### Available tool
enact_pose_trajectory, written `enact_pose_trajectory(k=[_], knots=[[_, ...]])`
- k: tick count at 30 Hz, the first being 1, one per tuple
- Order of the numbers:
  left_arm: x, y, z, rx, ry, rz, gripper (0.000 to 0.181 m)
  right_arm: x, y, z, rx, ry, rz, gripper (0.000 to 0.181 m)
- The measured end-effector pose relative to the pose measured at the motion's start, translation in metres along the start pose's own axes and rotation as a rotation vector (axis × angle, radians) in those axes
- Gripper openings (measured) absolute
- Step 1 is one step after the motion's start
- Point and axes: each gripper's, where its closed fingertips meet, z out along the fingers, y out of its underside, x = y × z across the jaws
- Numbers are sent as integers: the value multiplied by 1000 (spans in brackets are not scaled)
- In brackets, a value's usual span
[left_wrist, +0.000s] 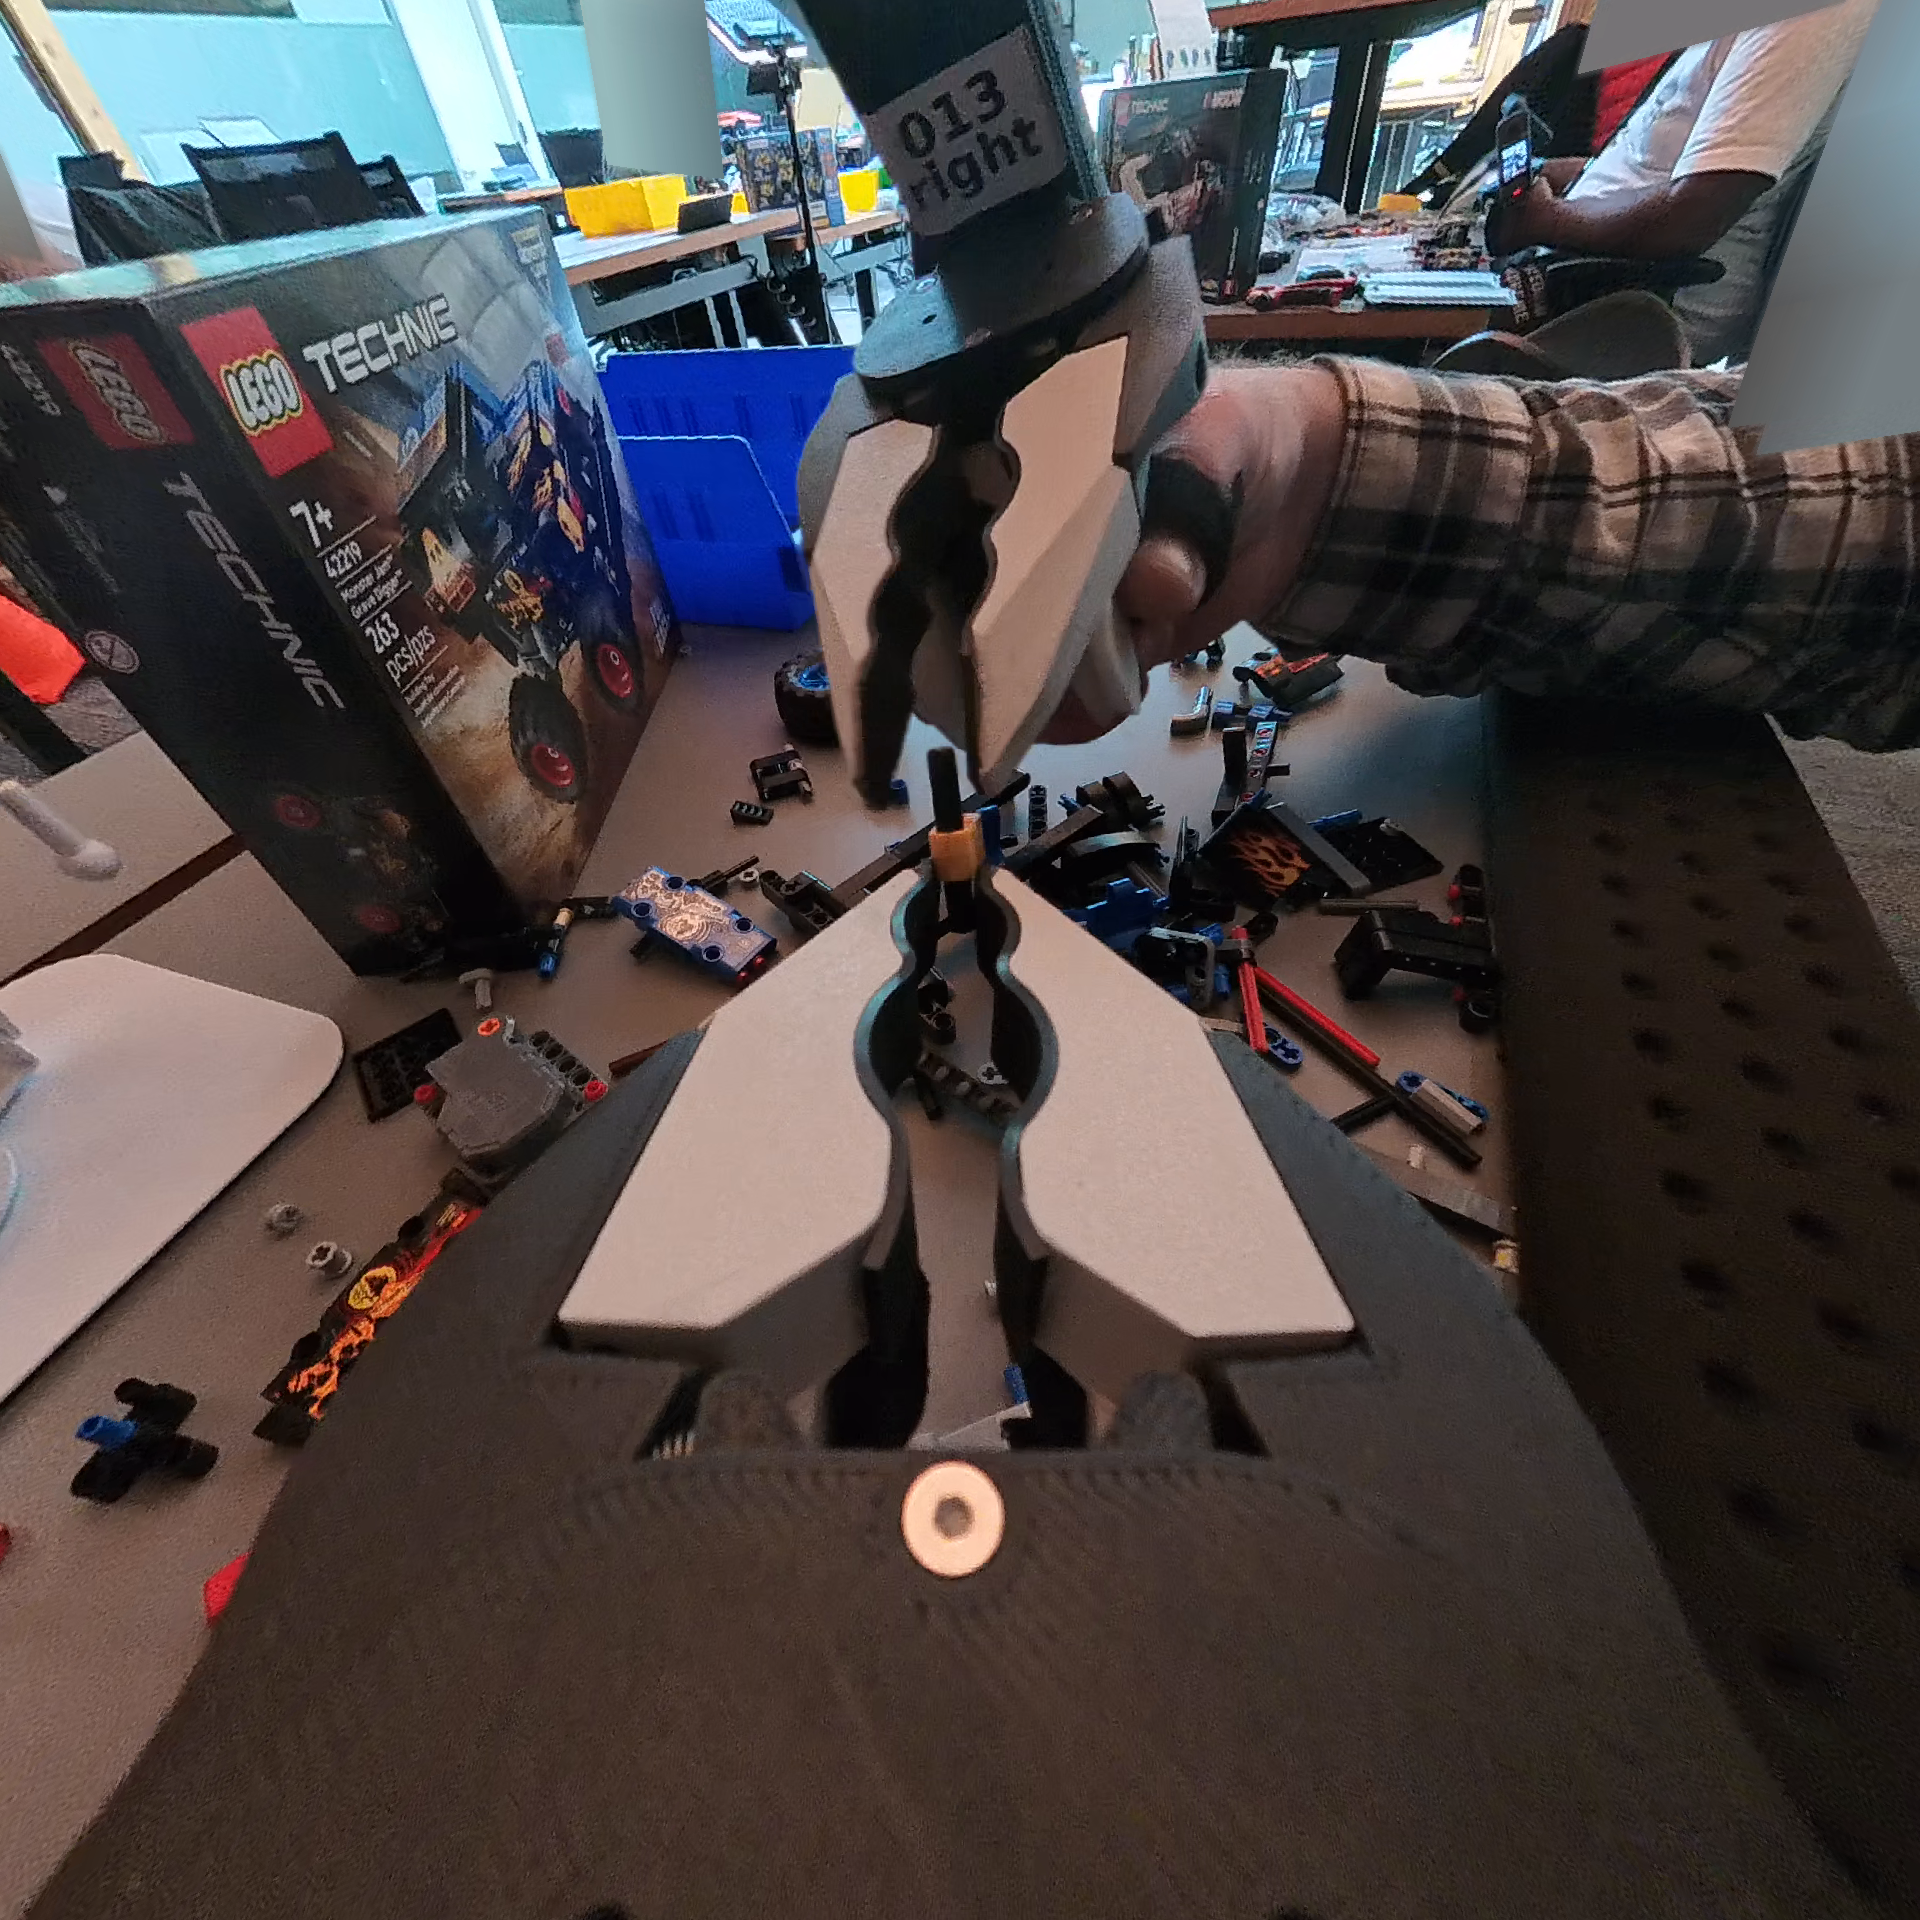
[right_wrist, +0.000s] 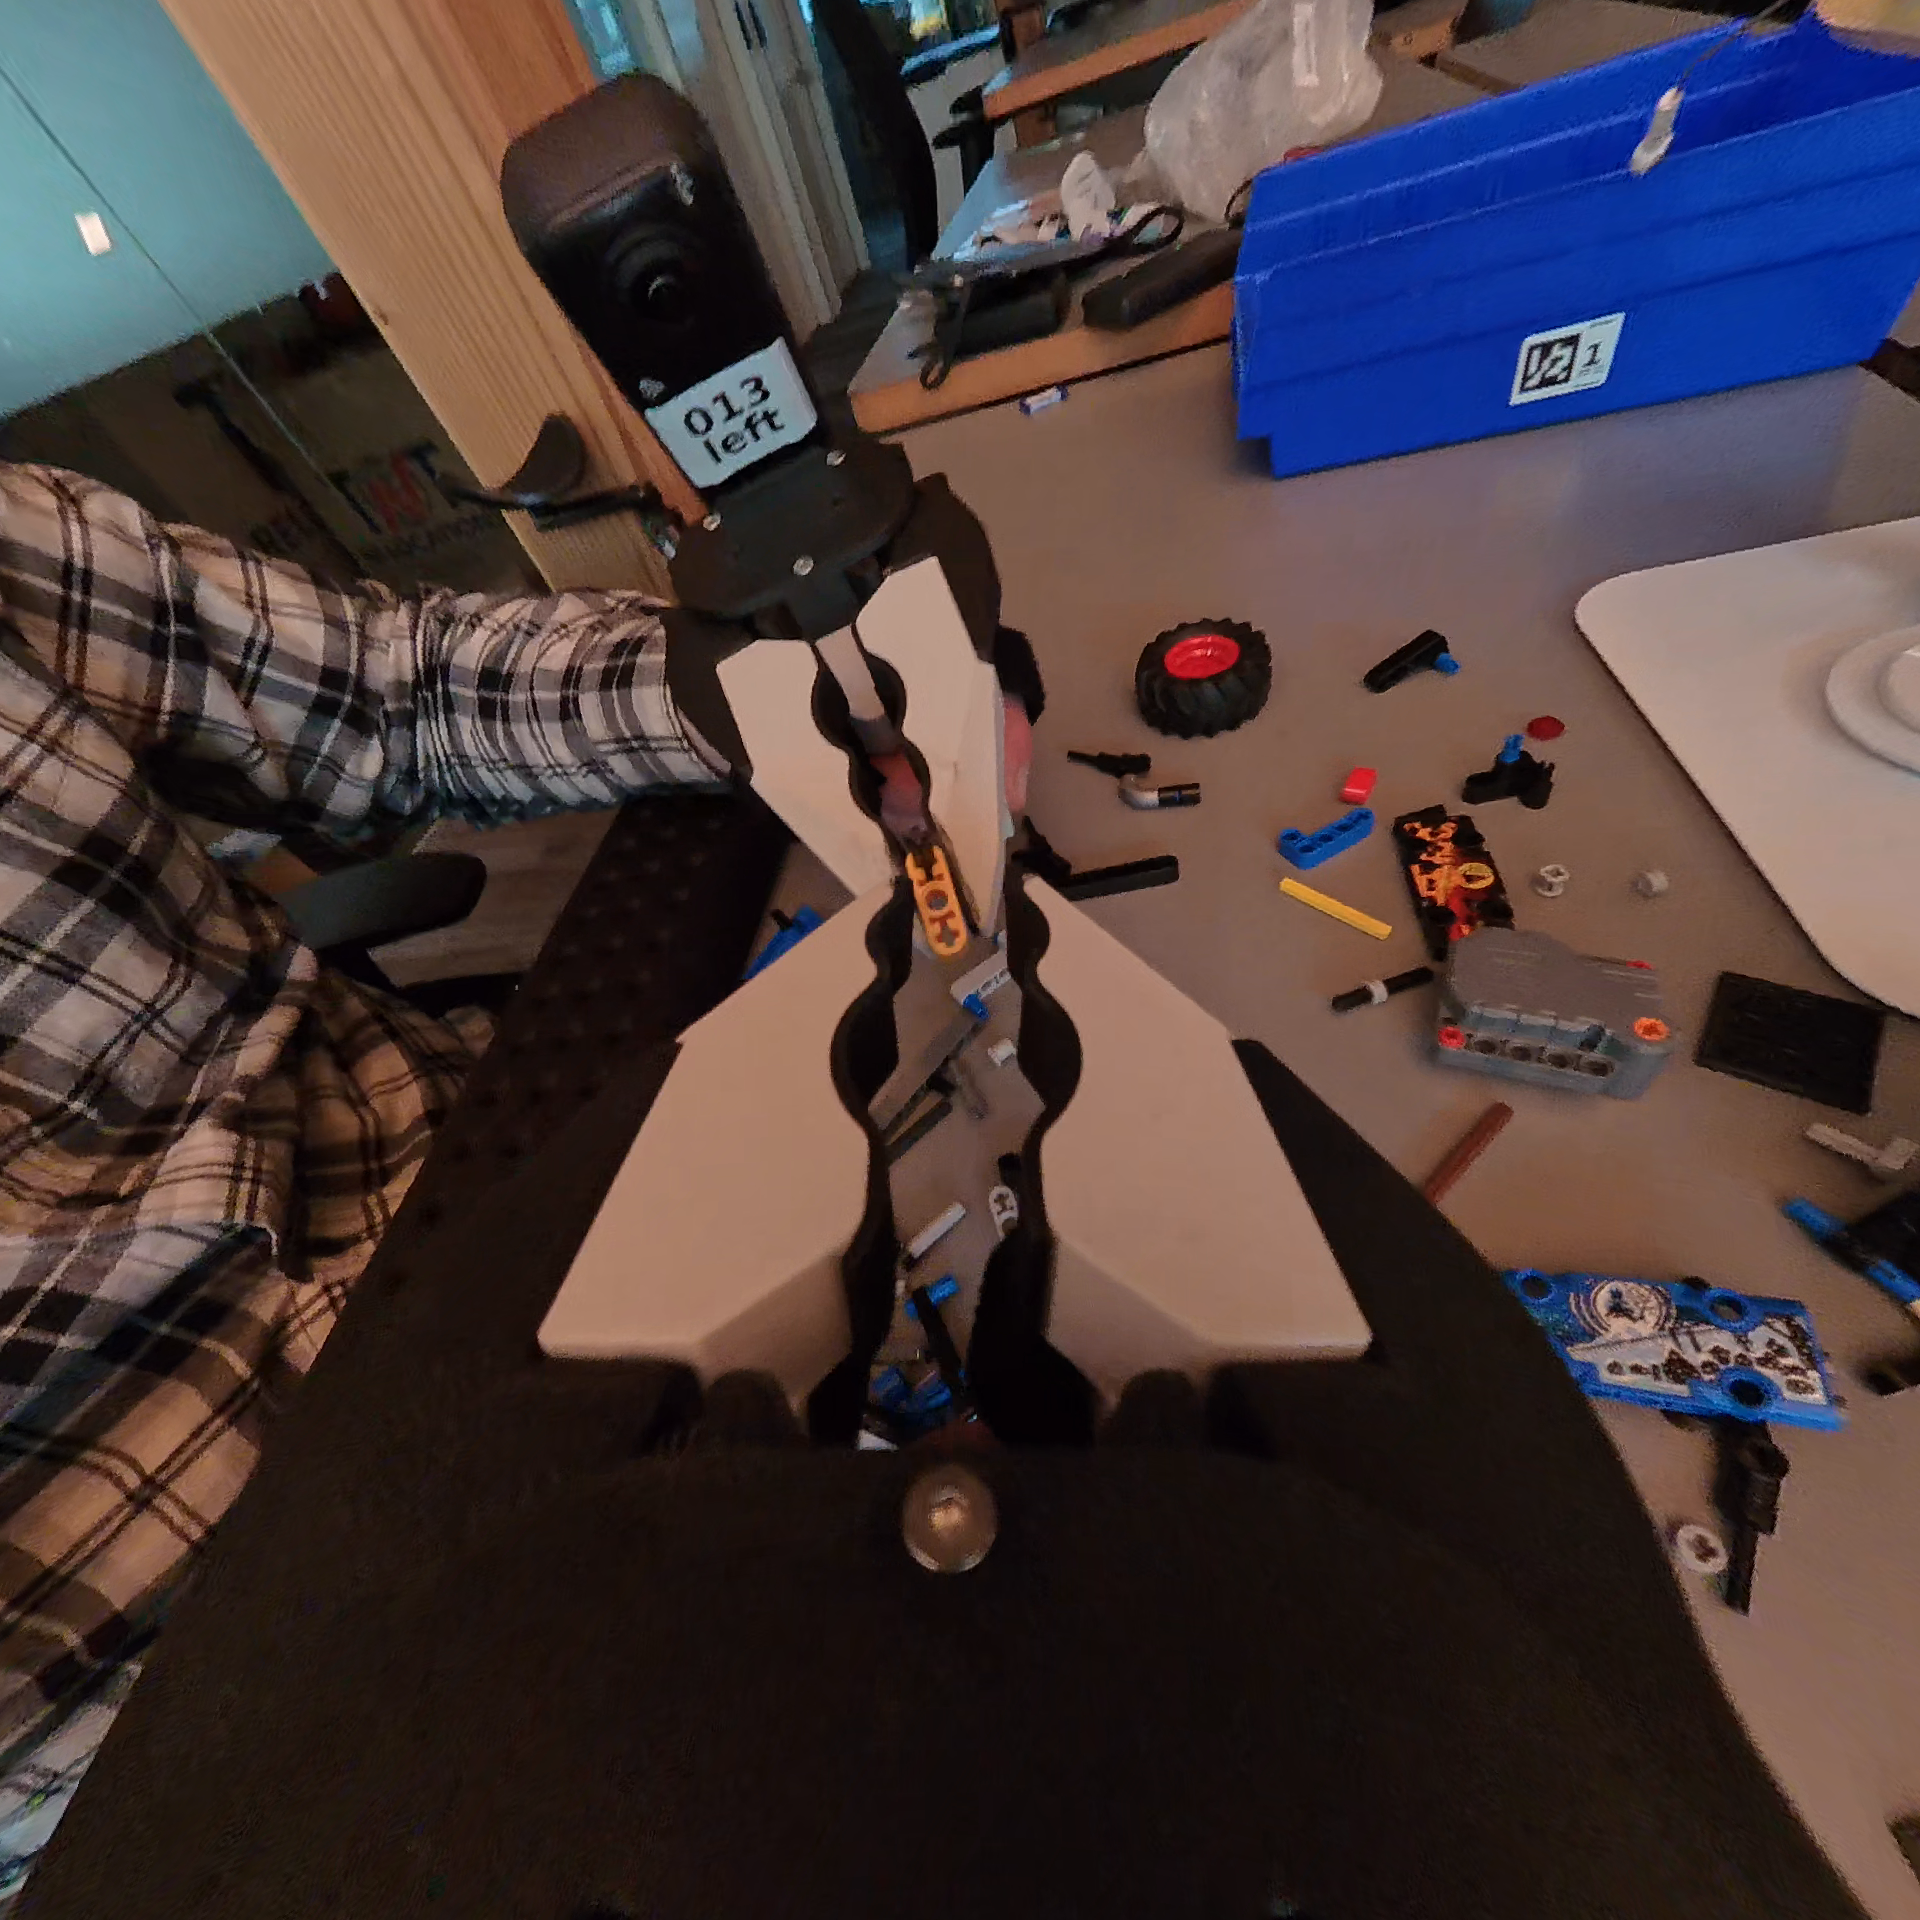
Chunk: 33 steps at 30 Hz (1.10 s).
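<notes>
- The blue bin (right_wrist: 1579, 270) is cut off at the top edge of the right wrist view, and the white board (right_wrist: 1745, 748) runs off its right side.
- The toy set box (left_wrist: 343, 582) is cut off at the left edge of the left wrist view.
- The heap of black and blue pieces (left_wrist: 1174, 862) behind the claws is too jumbled to tell piece from piece.
- The left claw (left_wrist: 951, 883) is nearly closed and pinches a small orange piece (left_wrist: 956, 844) at its tips. A black rod (left_wrist: 943, 784) sticks up through that piece.
- In the right wrist view the same orange piece (right_wrist: 935, 902) shows as a short beam with holes, held in the tips of the left claw (right_wrist: 940, 883), above the gray surface (right_wrist: 1195, 540).
- The right claw (left_wrist: 925, 784) points down at the rod. Its tips are a little apart, one on each side of the rod's top. I cannot tell if they touch it.
- In its own view the right claw (right_wrist: 951, 904) has its tips on either side of the orange beam, with a gap between them.
- A black wheel with a red hub (right_wrist: 1203, 677) lies on the surface, well apart from the claws.
</notes>
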Motion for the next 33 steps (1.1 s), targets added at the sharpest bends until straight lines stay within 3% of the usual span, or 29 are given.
enact_pose_trajectory(k=[4,9,16,21,28,33], knots=[[1,9,1,-52,5,27,3,-3,9,6,-47,5,-36,8],[-4,38,1,-203,23,-9,5,9,36,18,-209,84,-99,0],[-14,92,-2,-505,-11,34,16,27,70,33,-354,126,-46,0],[-23,89,-24,-513,-37,-1,32,23,67,25,-406,182,-130,7],[49,91,-87,-597,226,79,40,-21,63,29,-406,61,-212,10],[67,119,-96,-711,289,93,31,-41,70,44,-436,-11,-230,12]])
